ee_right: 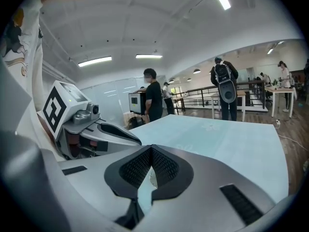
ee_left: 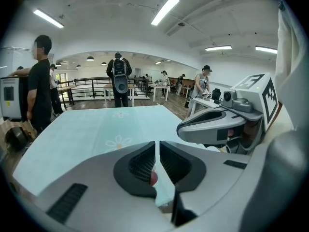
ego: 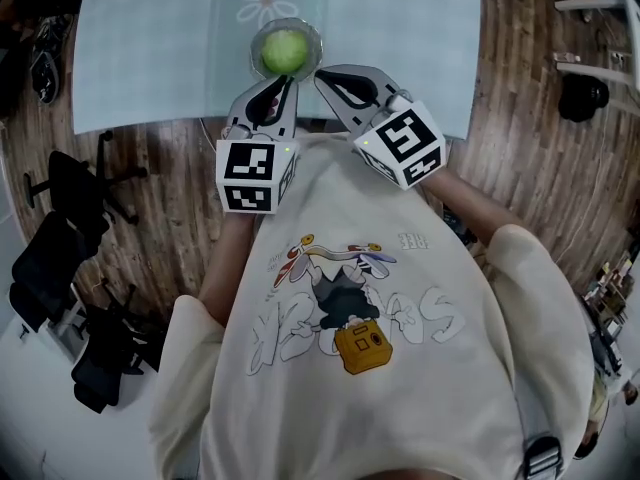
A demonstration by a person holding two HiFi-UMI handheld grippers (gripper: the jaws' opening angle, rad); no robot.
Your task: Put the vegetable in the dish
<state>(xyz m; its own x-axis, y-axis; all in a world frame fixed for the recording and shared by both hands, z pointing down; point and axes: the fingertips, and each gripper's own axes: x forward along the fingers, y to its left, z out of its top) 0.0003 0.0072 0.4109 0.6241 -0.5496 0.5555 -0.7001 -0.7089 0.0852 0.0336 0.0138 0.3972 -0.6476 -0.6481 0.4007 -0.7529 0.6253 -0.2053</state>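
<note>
At the near edge of the pale blue-green, daisy-printed counter (ego: 150, 58), the round green vegetable (ego: 284, 53) already lay inside the small clear glass dish (ego: 256, 40), so the placing step looked done. The 2 tools hovered close to the person's chest: the left gripper (ego: 283, 86) and the right gripper (ego: 322, 74) had their tips near the dish's near rim and stood apart from each other. The left fingers (ee_left: 142, 164) were closed to a bare slit and held nothing. The right fingers (ee_right: 166, 168) met at their tips, likewise empty. What remained, by judgement, was only a clean retreat without brushing the dish, which sat close to the counter's front edge and could be nudged off. Bare counter stretched well beyond the dish. Black office chairs (ego: 70, 258) stood on the wood floor at the left, and people stood past the far end.
</note>
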